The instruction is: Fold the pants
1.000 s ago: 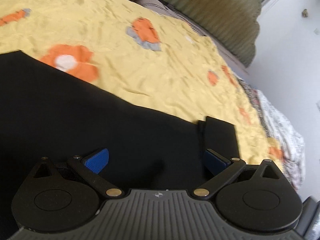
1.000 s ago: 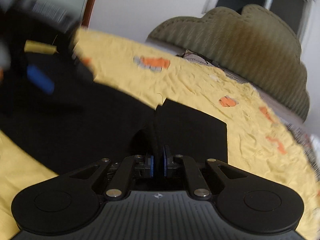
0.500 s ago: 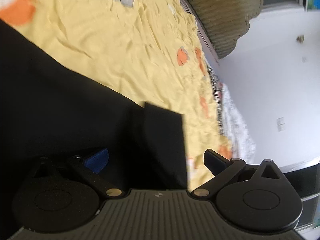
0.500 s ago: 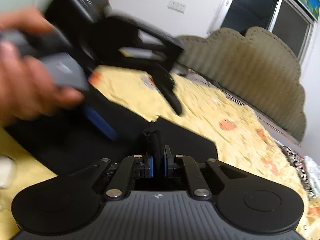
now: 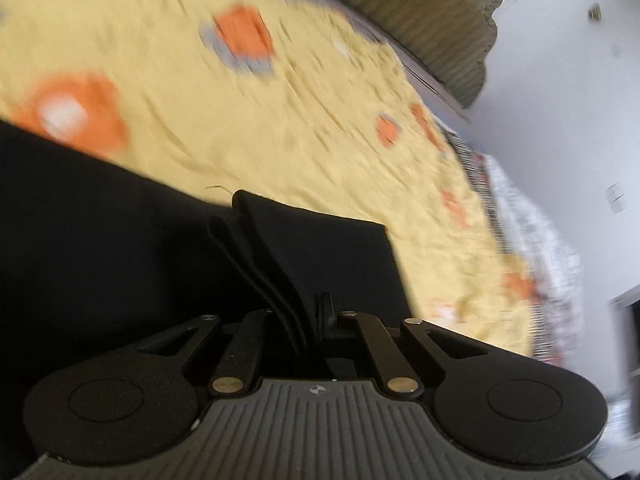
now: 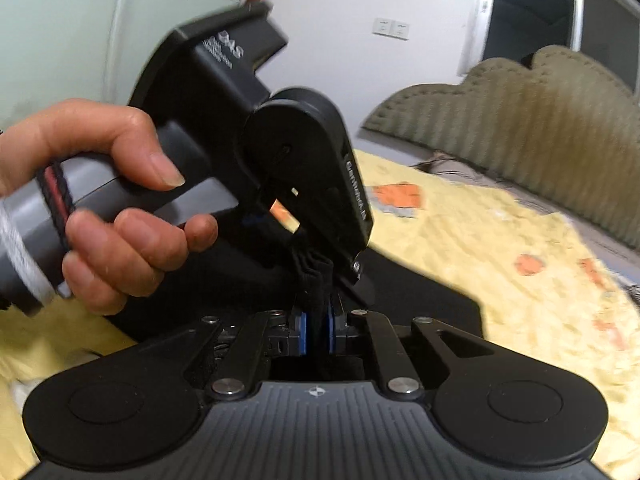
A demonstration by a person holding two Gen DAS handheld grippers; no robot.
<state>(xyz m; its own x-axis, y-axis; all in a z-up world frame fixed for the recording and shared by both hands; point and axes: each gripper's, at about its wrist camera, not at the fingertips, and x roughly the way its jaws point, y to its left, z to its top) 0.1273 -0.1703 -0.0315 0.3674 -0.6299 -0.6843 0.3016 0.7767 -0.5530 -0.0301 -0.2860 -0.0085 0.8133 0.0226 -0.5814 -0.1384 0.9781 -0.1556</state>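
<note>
The bed [image 5: 320,128] is covered by a yellow sheet [image 5: 168,40] printed with orange and grey patches, its cloth finely wrinkled. Black pants [image 5: 100,248] lie directly on the sheet, spread across its near side, with one bunched edge lifted off the surface. A padded olive headboard [image 6: 520,92] stands along the far end. At the bed's far edge lies what may be a patterned blanket [image 5: 532,240], too blurred to tell.

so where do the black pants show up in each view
Left wrist: pants fill the lower left, a bunched edge running into the left gripper.
Right wrist: pants at centre, a fold pinched in the right gripper.
Shared landmark: olive headboard.
</note>
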